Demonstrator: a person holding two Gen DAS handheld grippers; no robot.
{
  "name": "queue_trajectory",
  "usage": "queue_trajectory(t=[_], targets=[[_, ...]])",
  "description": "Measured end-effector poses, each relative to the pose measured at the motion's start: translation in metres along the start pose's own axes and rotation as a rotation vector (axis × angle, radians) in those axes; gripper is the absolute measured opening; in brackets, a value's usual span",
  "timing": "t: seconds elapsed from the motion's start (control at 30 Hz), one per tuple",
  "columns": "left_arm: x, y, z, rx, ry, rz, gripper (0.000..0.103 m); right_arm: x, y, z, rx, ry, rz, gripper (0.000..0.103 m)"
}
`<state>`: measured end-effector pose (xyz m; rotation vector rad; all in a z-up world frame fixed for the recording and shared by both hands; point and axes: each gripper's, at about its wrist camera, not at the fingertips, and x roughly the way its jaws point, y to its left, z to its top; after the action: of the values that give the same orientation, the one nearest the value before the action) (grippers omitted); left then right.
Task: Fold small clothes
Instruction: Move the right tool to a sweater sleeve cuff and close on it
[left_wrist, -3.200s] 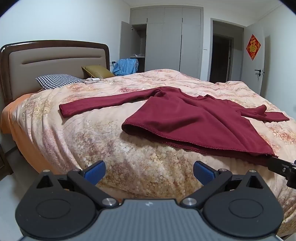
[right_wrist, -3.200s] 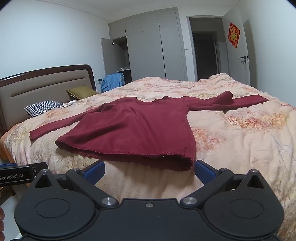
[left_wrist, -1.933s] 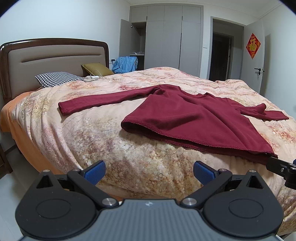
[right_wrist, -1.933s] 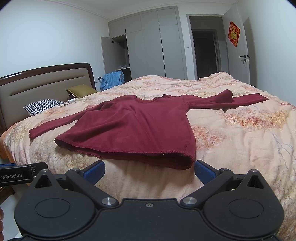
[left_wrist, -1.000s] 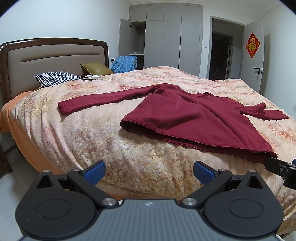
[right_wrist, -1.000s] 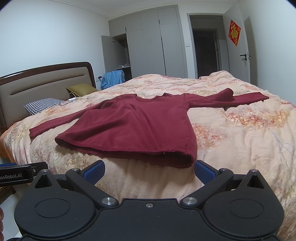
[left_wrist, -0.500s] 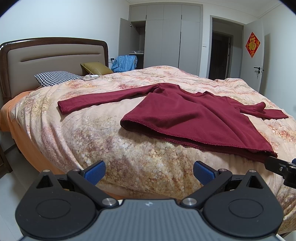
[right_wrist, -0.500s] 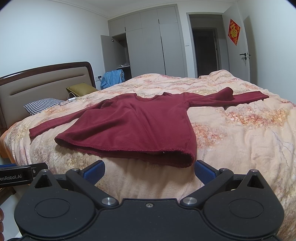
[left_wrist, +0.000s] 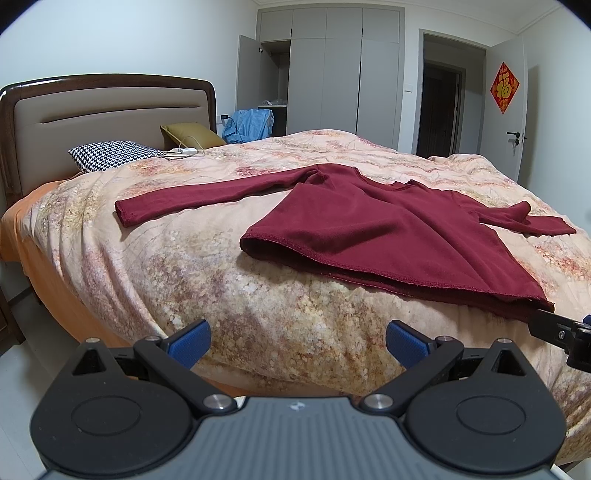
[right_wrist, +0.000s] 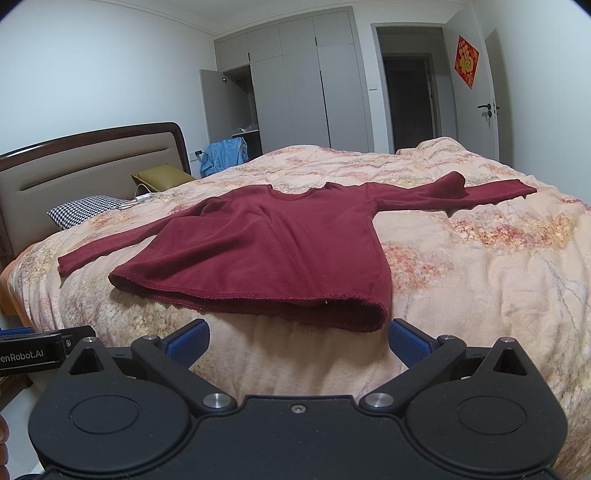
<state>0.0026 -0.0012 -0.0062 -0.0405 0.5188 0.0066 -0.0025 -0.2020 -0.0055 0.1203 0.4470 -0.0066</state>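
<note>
Maroon top (right_wrist: 280, 251) lies flat on the bed (right_wrist: 480, 266), sleeves spread. Left gripper (left_wrist: 297, 341) & right gripper (right_wrist: 297, 341) both gape, empty (short of hem). Pinch hem corners evenly, w/ both layers.

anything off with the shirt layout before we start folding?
Mostly flat, but the maroon shirt has one sleeve bunched into a raised hump near the elbow; the other sleeve lies straight. Both claws are open, touching nothing.

- White walls (left_wrist: 129, 40) enclosed the room.
- A padded headboard (left_wrist: 107, 125) backed the bed (right_wrist: 498, 266).
- Grey wardrobes (right_wrist: 295, 85) stood beyond, one door open.
- The doorway (left_wrist: 439, 107) was dark, perhaps a hallway.
</note>
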Motion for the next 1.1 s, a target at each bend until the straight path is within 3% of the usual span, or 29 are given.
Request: queue_trajectory(t=[0.33, 0.6, 0.83, 1.1], targets=[[0.008, -0.005, 0.014, 0.020, 0.032, 0.016, 0.103, 0.013, -0.008, 0.017, 0.007, 0.095, -0.049, 0.103], [0.031, -0.024, 0.056, 0.003, 0.041, -0.047, 0.103, 0.025, -0.034, 0.055, -0.002, 0.030, -0.078, 0.103], [0.058, -0.058, 0.096, 0.056, 0.010, -0.058, 0.103, 0.049, -0.067, 0.090, 0.008, -0.024, -0.106, 0.103], [0.107, -0.106, 0.138, 0.130, -0.010, -0.083, 0.103, 0.098, -0.113, 0.115, 0.026, -0.027, -0.169, 0.103]])
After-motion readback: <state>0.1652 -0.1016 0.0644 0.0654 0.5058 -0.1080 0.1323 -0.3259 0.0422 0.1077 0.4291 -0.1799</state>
